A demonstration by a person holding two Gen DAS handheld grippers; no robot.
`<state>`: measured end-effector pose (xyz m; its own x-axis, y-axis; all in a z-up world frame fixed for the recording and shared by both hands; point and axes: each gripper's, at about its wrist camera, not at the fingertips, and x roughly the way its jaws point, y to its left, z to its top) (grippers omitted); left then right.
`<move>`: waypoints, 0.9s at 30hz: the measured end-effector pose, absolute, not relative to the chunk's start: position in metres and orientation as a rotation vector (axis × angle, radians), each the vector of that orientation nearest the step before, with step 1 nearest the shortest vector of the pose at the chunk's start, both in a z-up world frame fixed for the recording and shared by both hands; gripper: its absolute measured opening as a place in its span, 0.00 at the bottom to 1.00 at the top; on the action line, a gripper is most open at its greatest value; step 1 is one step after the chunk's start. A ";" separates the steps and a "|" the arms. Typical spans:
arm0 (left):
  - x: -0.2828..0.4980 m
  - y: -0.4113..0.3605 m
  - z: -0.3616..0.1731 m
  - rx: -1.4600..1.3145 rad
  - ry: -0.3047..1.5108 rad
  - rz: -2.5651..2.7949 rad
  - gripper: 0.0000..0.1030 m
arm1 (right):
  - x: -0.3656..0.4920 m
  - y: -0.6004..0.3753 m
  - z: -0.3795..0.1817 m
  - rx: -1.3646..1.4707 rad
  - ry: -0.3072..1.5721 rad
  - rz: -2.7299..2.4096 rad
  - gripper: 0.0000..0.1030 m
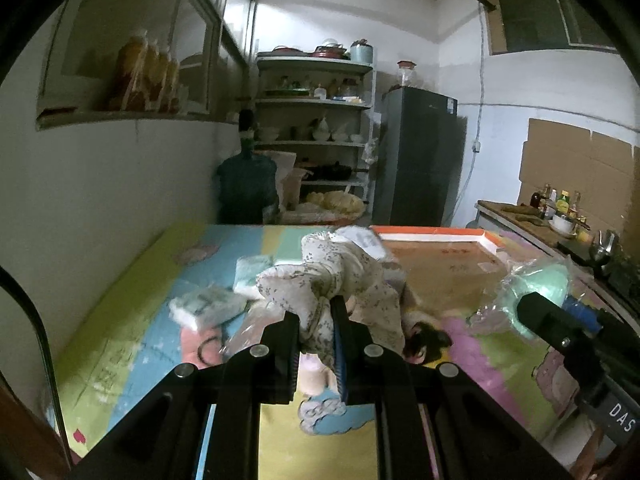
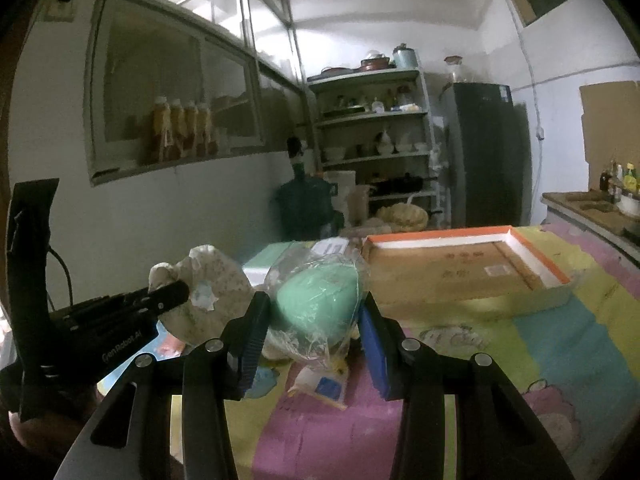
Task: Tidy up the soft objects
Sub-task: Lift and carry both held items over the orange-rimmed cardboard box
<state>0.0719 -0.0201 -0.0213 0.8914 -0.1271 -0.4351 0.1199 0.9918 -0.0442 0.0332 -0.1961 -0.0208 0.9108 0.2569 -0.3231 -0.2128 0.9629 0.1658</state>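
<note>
My left gripper is shut on a bunched white floral cloth, lifted above the colourful mat; the same cloth shows at the left of the right wrist view, with the left gripper on it. My right gripper is shut on a mint-green soft object in clear plastic wrap, also off the mat; that object appears at the right of the left wrist view. A shallow orange-and-white box with a brown bottom lies ahead on the mat.
Small wrapped packets and a black hair band lie on the mat to the left. A dark furry item sits under the cloth. Wall on the left; shelves, a water jug and a fridge stand beyond; a counter on the right.
</note>
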 end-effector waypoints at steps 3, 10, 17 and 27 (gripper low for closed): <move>0.075 -0.032 -0.015 -0.009 0.441 -0.146 0.14 | 0.035 -0.205 -0.015 0.129 0.334 0.233 0.44; 0.086 -0.064 -0.005 0.006 0.433 -0.200 0.14 | 0.041 -0.228 -0.003 0.127 0.297 0.198 0.44; 0.104 -0.100 0.006 0.014 0.421 -0.261 0.14 | 0.046 -0.268 0.006 0.135 0.268 0.134 0.44; 0.134 -0.151 0.012 -0.004 0.436 -0.331 0.14 | 0.062 -0.329 0.009 0.145 0.273 0.052 0.44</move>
<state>0.1341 -0.1511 0.0121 0.8537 -0.3157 -0.4142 0.3141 0.9465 -0.0740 0.0621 -0.3286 0.0091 0.9618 0.0710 -0.2645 -0.0318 0.9882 0.1498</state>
